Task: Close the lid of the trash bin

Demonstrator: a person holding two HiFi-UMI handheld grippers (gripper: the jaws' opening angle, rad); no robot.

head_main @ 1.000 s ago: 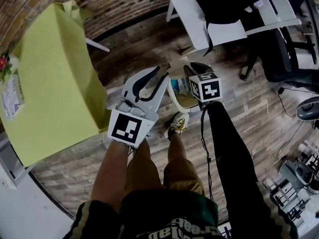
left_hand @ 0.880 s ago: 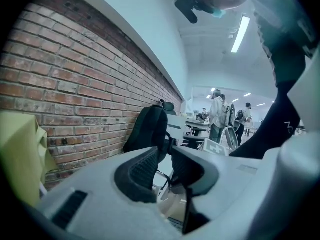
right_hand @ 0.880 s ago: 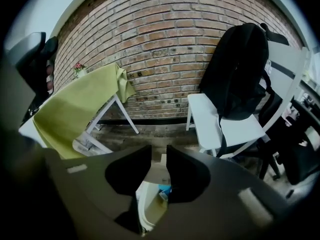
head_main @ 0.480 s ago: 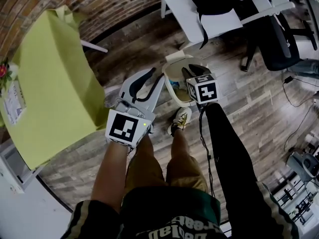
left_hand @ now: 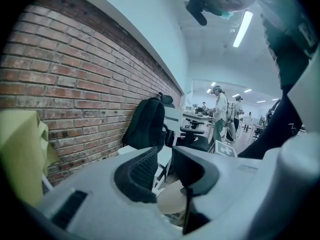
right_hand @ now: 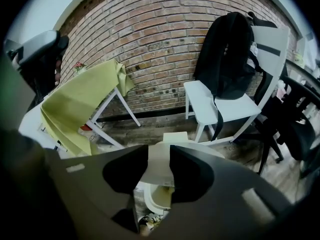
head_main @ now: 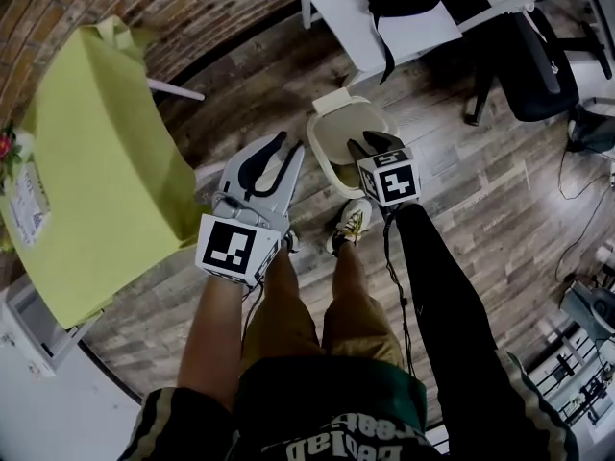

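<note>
Wood plank floor (head_main: 461,219) all round, brick wall (right_hand: 165,44) straight ahead of both tools, so the whole job is down low and that's why I've got the right gripper (head_main: 370,144) pitched steeply down over the trash bin (head_main: 322,161). The bin sits on the floor directly under and just ahead of that gripper, with its lid (head_main: 354,128) hinged on the far side. In the right gripper view the lid's front edge shows in the gap between the jaws. Those jaws have just been opening and now stand apart, and as far as I can make out the pads aren't pinching it. There's a gap below the edge where I can see the liner and some rubbish, so I'd call it lowered but not seated; a push from above probably finishes it. The left gripper (head_main: 283,152) hangs off to the left of the bin, pointing roughly level, jaws a little apart with nothing in them, basically parked out of the way. Further left is a table under a yellow-green cloth (head_main: 96,161), and beyond the bin a white chair (head_main: 346,17) with a black backpack (right_hand: 230,54).
</note>
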